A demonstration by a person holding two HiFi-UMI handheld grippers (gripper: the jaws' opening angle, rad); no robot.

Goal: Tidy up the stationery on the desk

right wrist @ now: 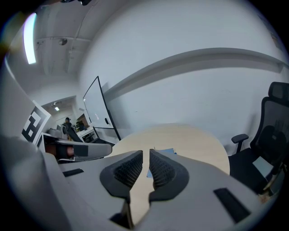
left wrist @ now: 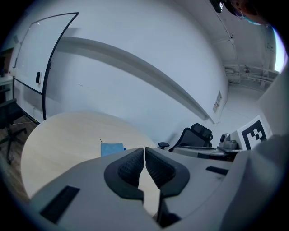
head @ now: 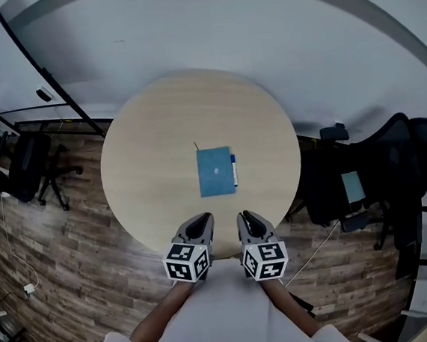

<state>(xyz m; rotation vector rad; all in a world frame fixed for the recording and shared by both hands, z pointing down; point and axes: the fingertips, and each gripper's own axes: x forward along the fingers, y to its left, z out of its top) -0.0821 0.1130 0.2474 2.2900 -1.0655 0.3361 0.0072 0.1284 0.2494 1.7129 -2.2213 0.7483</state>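
I read the bench (head: 154,180) as pale wood-look laminate, matt and smooth. The notebook (head: 215,171) has a teal cover, matt. Left tongs (left wrist: 144,151) and right tongs (right wrist: 146,155) have grey matt plastic shells and black pads (left wrist: 129,168), finely ribbed and rubbery-looking. The floor (head: 71,248), at 8 o'clock off the bench, is brown wood plank with a low sheen.

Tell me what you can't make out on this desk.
Thin dark item at the blue notebook's far left corner: too small in the head view to identify.
Blue strip along the notebook's right edge: likely a pen, too small to confirm.
Notebook in the right gripper view: mostly hidden behind the right gripper's jaws.
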